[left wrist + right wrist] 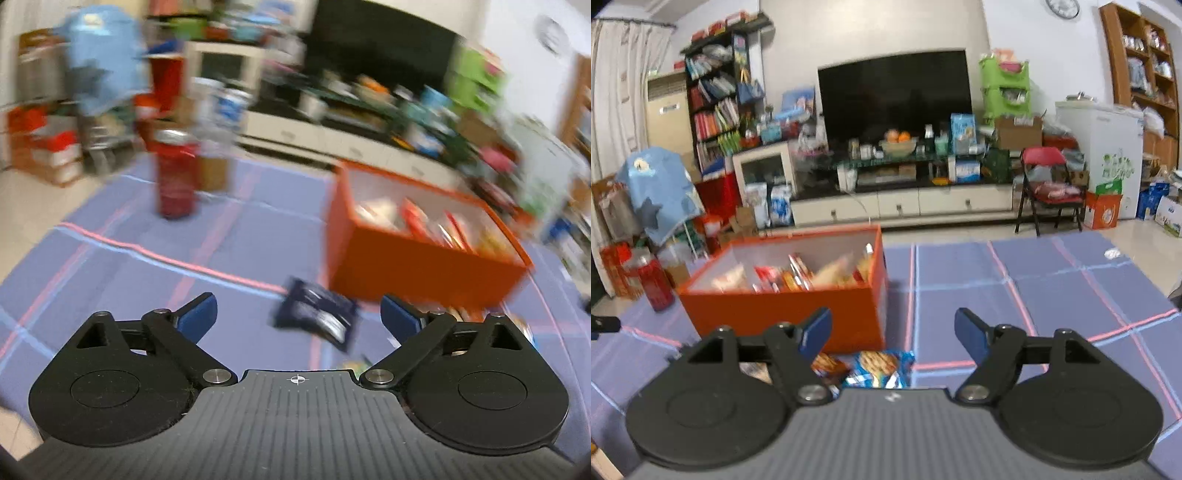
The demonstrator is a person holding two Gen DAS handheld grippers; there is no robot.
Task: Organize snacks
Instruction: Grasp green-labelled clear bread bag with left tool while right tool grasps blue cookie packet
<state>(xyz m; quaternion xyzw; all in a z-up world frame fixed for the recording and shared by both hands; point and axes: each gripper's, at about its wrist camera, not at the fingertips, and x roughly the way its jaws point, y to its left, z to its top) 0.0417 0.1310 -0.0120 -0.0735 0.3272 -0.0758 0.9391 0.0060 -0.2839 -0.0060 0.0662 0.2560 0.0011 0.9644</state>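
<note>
An orange box point(417, 258), already holding packets, is sitting on a purple mat point(129, 273). Just before it is lying a dark blue snack packet point(317, 317). The left gripper point(298, 315) is hovering wide open and empty; the right gripper point(893, 330) likewise. Closing squarely across the packet's flat, crinkly middle seems wisest.

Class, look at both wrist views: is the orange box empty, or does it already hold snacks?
It holds snacks. The orange box is open-topped, and several snack packets show inside it in both views.
</note>
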